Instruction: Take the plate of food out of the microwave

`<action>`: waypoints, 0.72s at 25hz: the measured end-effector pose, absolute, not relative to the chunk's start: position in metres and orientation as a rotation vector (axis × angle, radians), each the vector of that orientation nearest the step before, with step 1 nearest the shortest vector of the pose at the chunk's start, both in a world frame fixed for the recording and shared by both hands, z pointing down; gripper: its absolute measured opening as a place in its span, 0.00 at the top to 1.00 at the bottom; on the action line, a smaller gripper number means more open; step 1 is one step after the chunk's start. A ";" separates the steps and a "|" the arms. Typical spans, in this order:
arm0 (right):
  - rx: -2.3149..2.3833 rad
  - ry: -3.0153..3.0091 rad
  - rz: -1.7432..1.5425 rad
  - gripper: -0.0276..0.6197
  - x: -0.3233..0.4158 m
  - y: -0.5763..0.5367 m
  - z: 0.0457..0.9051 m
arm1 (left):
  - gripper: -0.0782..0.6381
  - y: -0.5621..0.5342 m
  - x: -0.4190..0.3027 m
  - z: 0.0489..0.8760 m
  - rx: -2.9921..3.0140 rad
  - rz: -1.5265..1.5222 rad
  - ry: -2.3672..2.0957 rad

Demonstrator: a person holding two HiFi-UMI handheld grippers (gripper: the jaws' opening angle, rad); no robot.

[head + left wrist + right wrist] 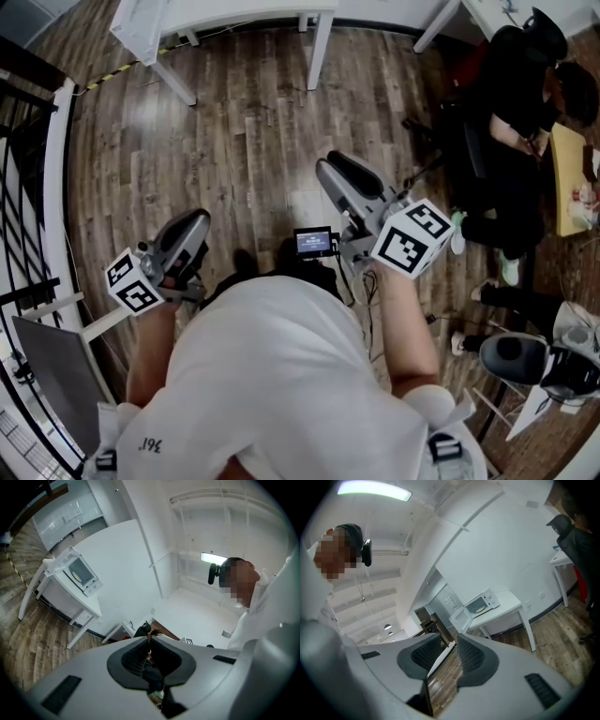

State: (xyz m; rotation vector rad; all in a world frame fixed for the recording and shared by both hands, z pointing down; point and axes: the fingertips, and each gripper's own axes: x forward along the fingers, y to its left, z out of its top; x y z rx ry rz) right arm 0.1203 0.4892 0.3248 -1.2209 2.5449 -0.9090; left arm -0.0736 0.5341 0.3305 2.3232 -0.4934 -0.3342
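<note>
The white microwave [80, 572] stands on a white table [91, 603] across the room, its door hanging open. A plate with yellowish food [76, 576] lies inside it. The right gripper view shows the same microwave [482, 603], its open door [461, 618] and the plate [478, 606], small and far off. My left gripper [149, 641] is shut with nothing between the pads. My right gripper [449, 643] is open and empty. In the head view both the left gripper [195, 223] and the right gripper [326, 169] are held out level over the wood floor, far from the table.
White table legs [319, 52] stand at the far side of the wooden floor [244, 141]. A seated person in black [511, 141] and office chairs [525, 361] are to the right. A black railing [28, 187] runs along the left.
</note>
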 end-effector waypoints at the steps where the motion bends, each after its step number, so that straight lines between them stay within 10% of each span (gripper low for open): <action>1: -1.217 2.547 -0.913 0.78 0.122 0.489 0.325 | 0.86 0.534 -0.071 0.330 2.319 -0.338 -0.500; 18: -1.140 2.604 -0.997 0.78 0.107 0.429 0.344 | 0.85 0.475 -0.079 0.343 2.278 -0.337 -0.646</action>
